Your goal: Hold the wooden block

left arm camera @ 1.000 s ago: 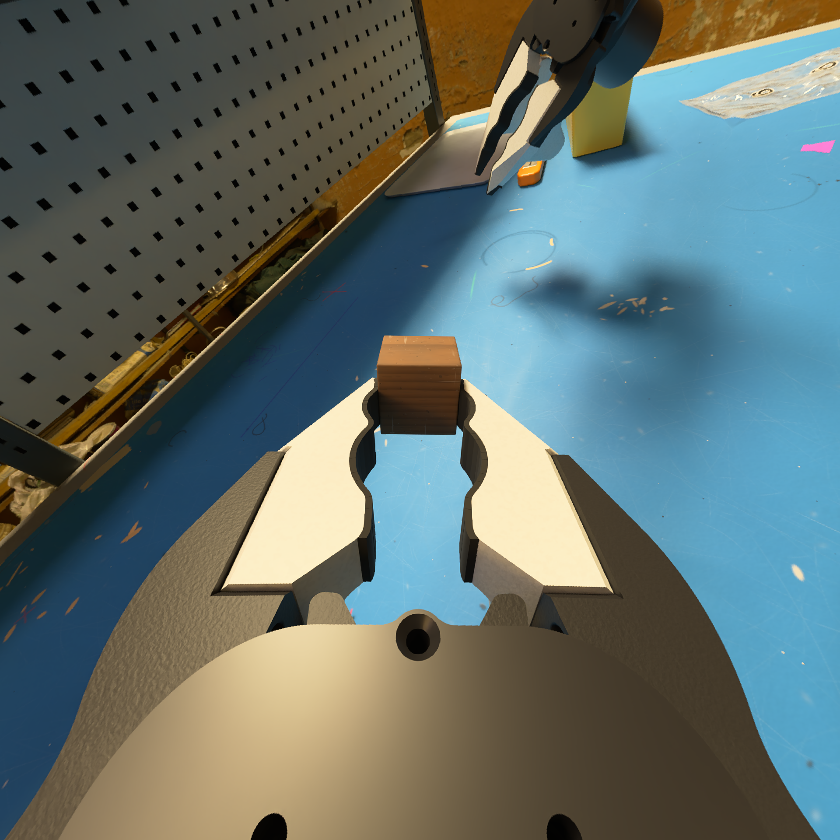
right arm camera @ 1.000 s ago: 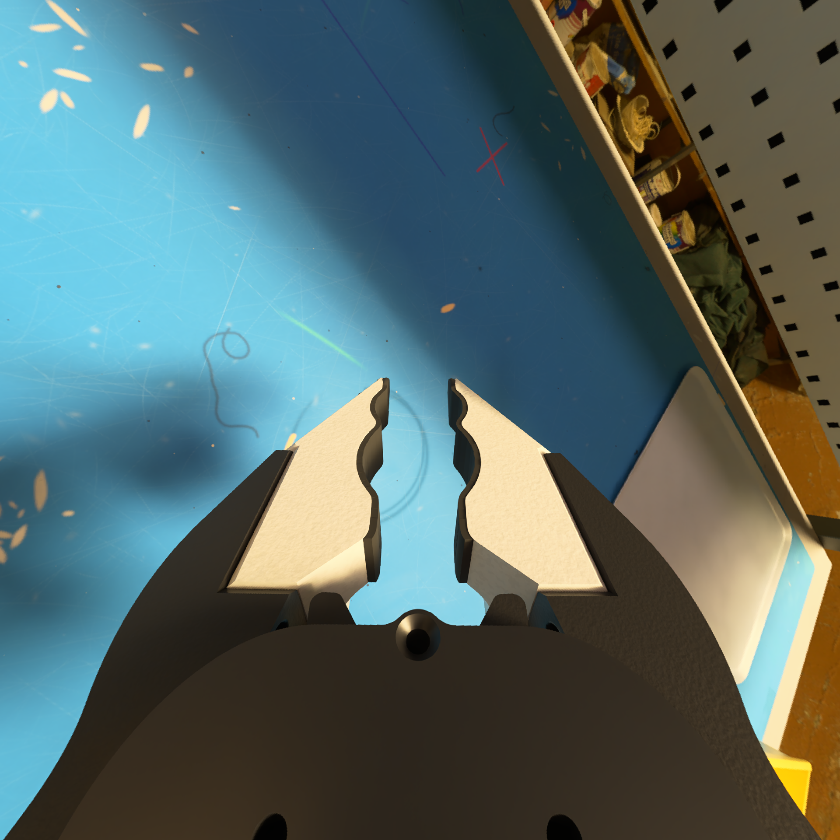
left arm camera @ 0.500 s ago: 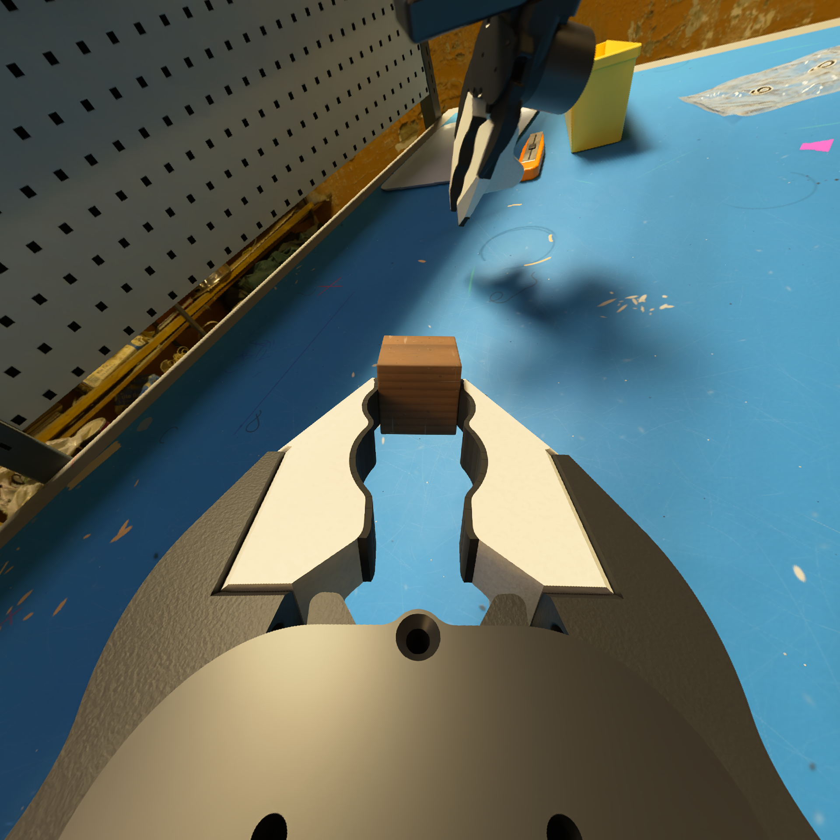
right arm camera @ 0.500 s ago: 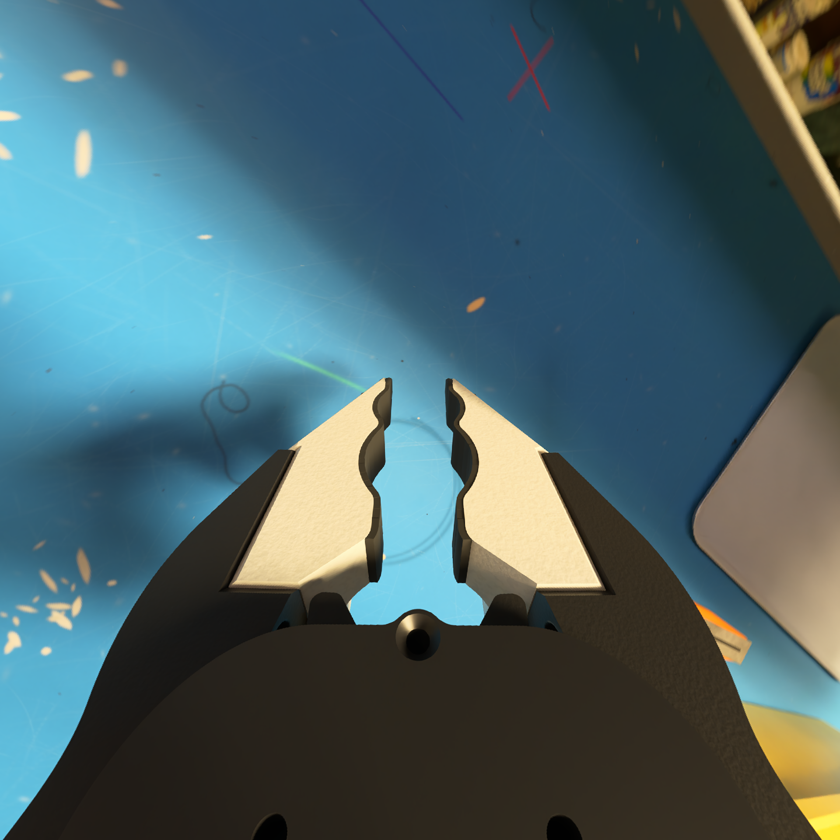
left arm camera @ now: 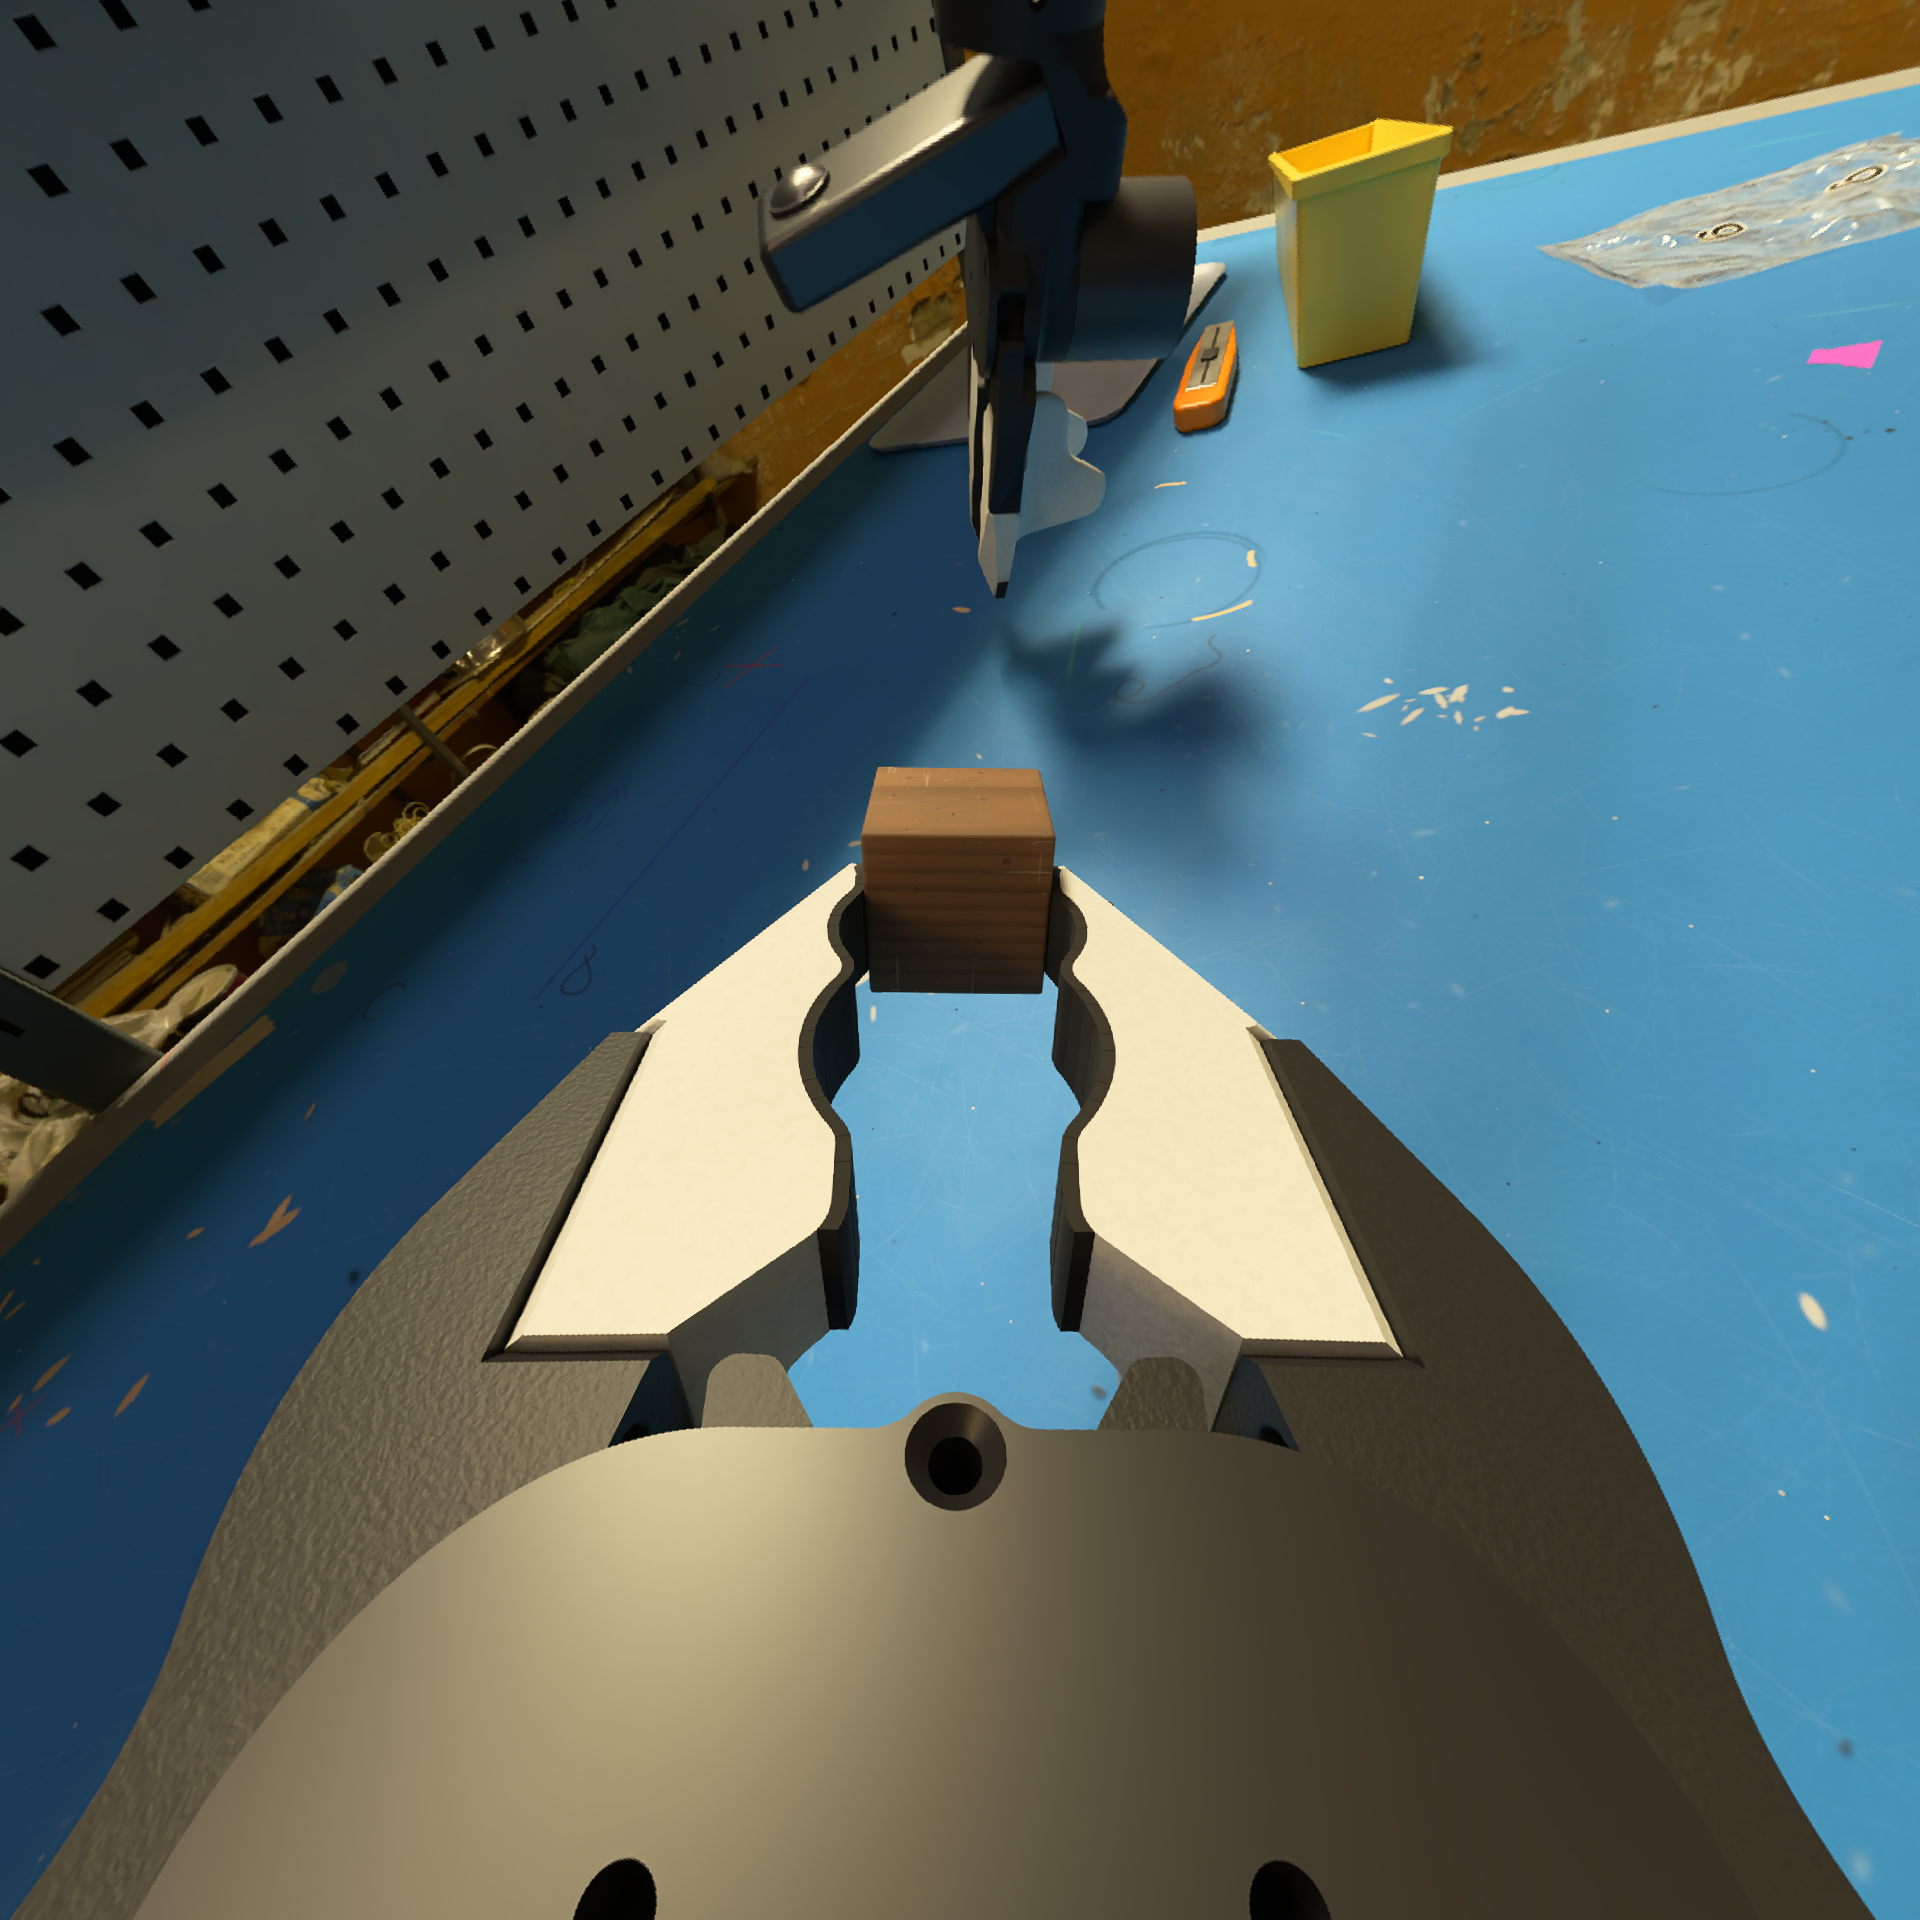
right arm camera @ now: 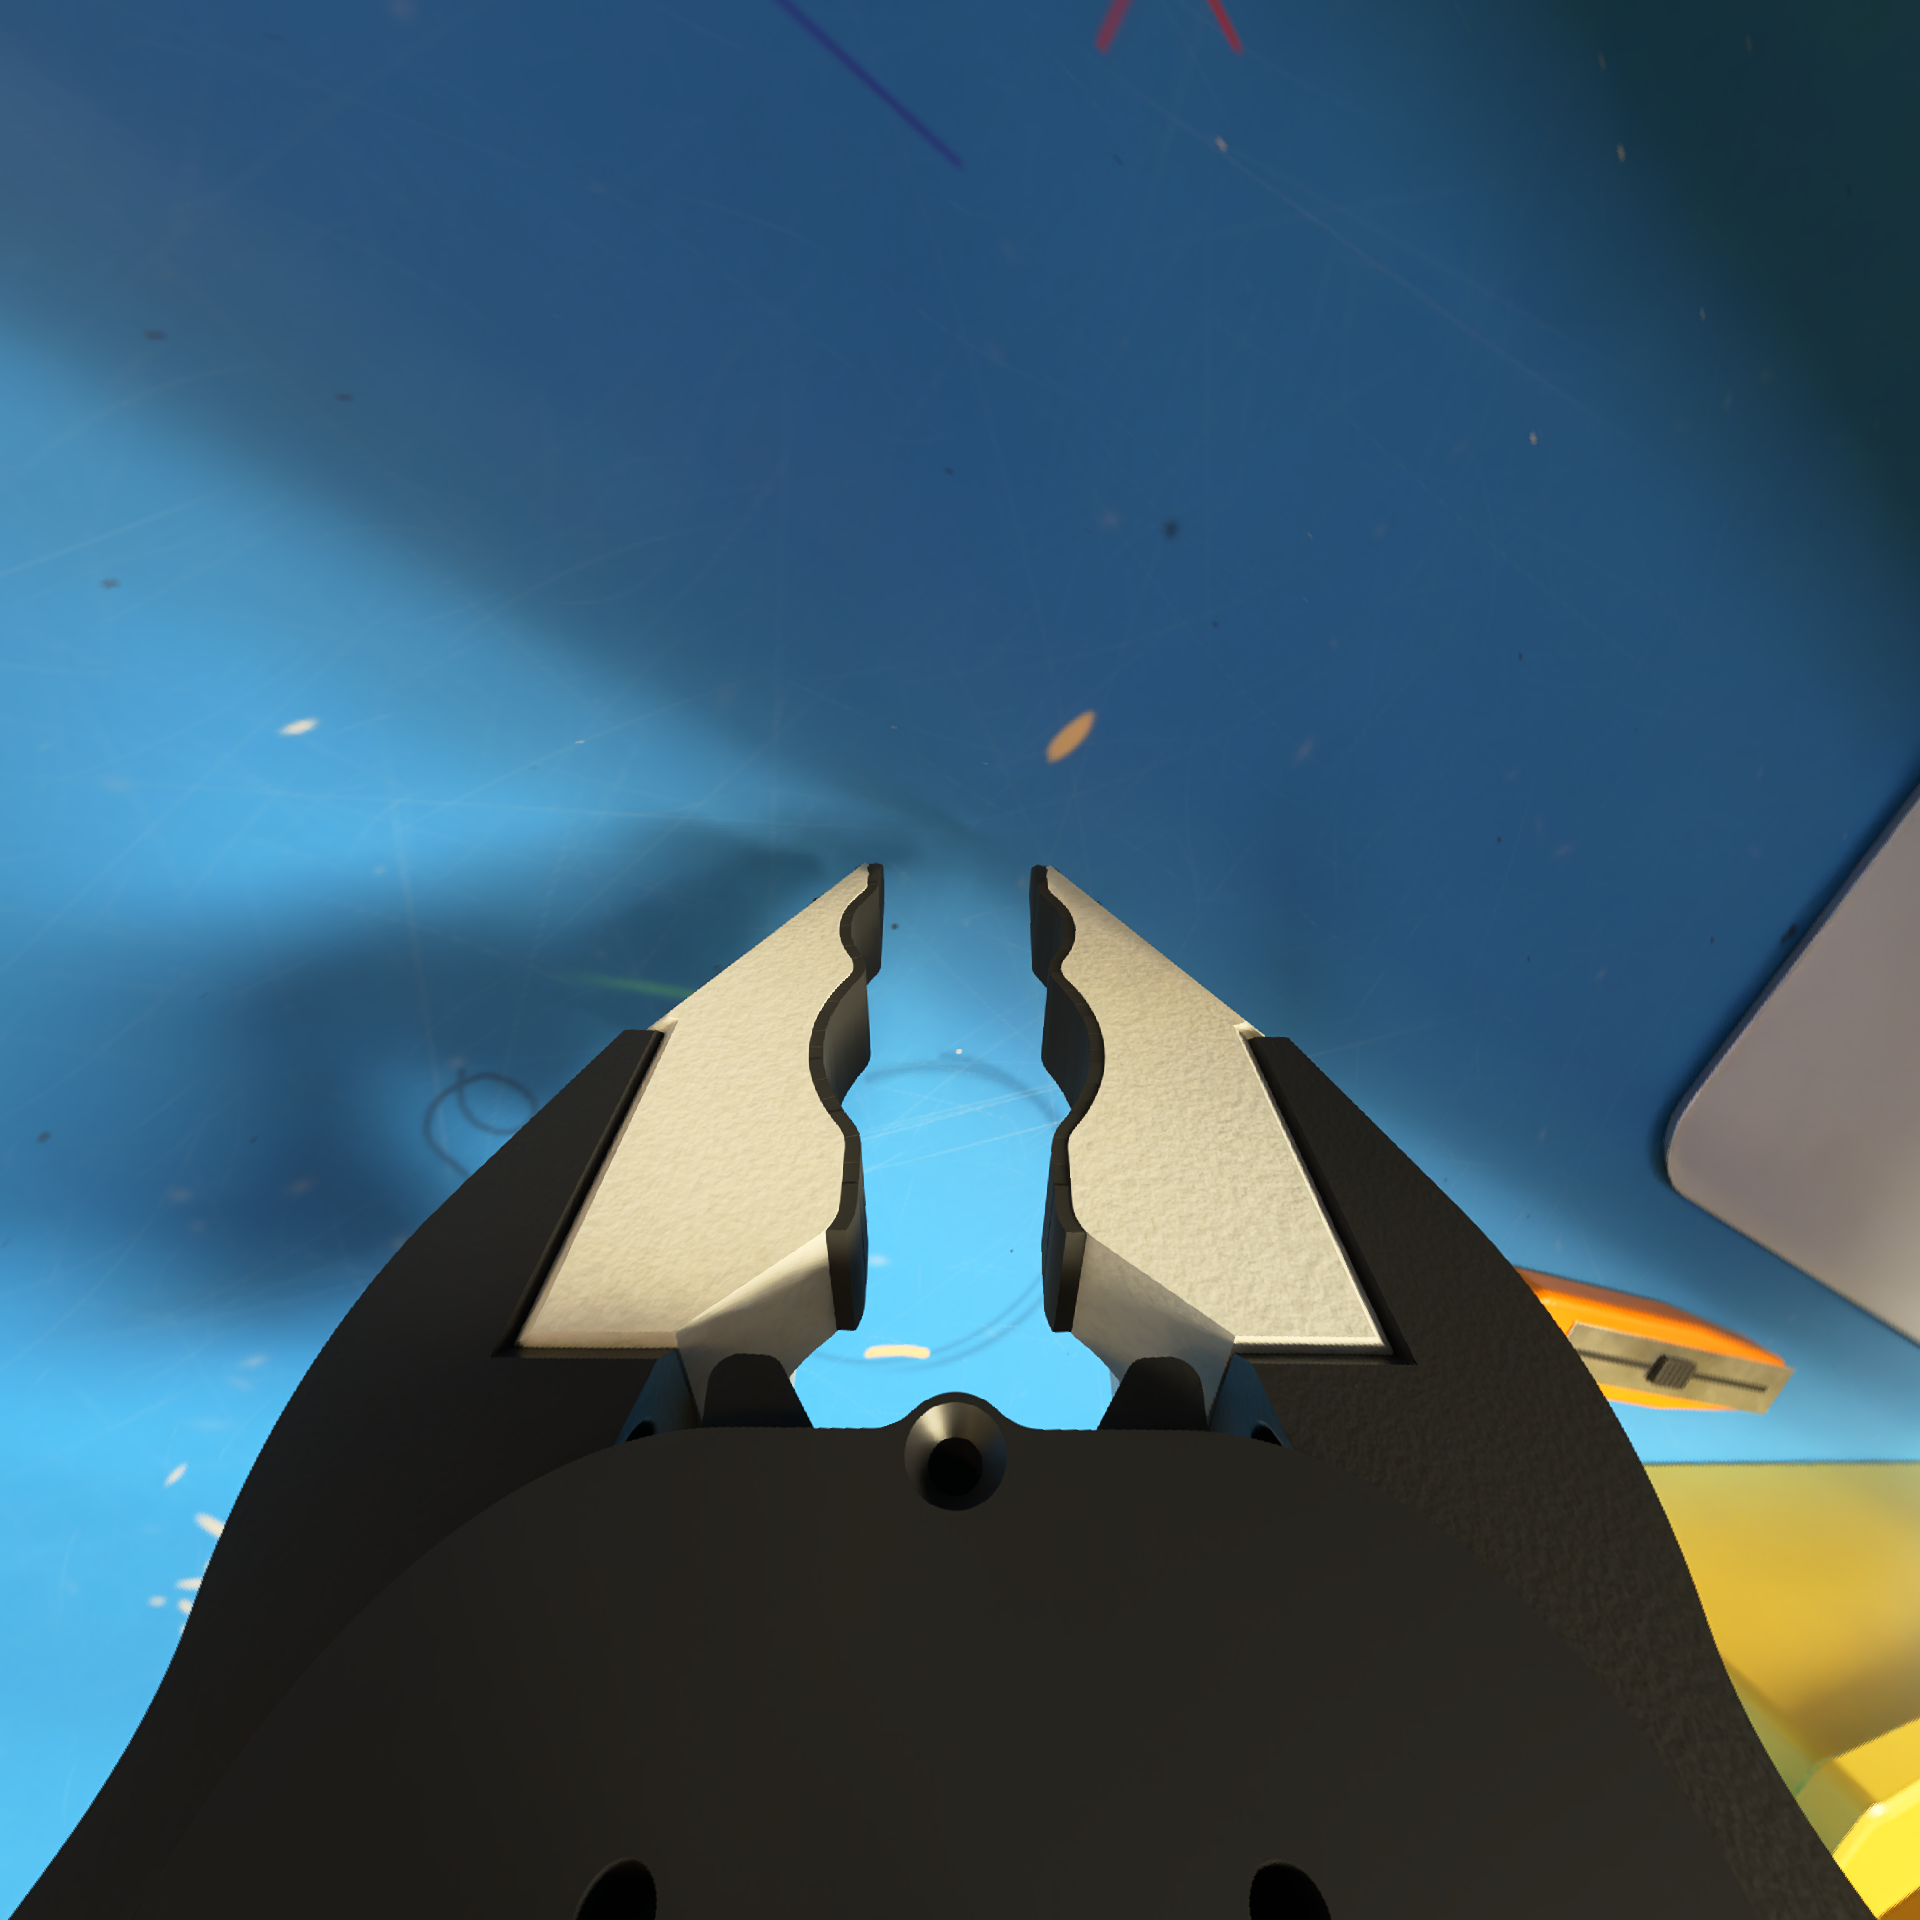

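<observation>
Pinching the wooden block [left arm camera: 957, 883] at its tips, left gripper [left arm camera: 957, 904]; right gripper [right arm camera: 956, 894] spread, empty

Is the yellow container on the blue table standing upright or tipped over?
Upright. The yellow container stands on its base on the blue table, open mouth facing up, beside the orange utility knife.

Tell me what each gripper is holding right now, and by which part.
The left gripper clamps the small brown wooden block by its two opposite side faces, at the fingertips. The right gripper holds nothing.
</observation>
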Controlling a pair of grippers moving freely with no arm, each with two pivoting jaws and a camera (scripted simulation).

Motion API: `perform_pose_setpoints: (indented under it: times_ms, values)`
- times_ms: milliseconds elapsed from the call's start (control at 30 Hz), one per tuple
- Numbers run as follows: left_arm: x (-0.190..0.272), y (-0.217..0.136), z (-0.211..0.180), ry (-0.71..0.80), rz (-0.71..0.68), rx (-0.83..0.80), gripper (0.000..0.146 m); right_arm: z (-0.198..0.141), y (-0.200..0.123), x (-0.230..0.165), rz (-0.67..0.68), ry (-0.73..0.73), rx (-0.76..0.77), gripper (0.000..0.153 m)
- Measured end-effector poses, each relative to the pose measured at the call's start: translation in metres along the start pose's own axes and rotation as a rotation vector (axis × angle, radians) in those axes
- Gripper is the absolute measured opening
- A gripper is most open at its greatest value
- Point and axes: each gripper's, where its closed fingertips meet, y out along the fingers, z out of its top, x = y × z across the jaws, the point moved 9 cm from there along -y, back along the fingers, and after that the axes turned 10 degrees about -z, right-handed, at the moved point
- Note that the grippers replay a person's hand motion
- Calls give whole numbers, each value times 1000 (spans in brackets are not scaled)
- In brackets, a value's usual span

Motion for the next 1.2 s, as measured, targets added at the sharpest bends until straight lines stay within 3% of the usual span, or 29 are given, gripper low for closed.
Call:
perform_pose_setpoints:
  times_ms: [233, 367, 633, 867, 1000, 1200]
  values:
    - [1, -1, 1, 5, -2, 5, 33, -3, 17, 4, -6, 121, -33, 25]
    - [1, -1, 1, 2, 0, 7, 33, -1, 22, 1, -25, 118, -63, 14]
    - [0, -2, 1, 3, 2, 10, 33, -2, 18, -6, 118, 125, -41, 0]
    - [1, -1, 1, 3, 1, 7, 33, -1, 7, -30, 309, 56, -19, 0]
    - [0, -1, 1, 1, 1, 8, 33, 3, -7, -42, 273, -9, 20, 0]
    - [0, -1, 0, 1, 3, 3, 33, 9, -39, -31, 283, 19, 141, 1]
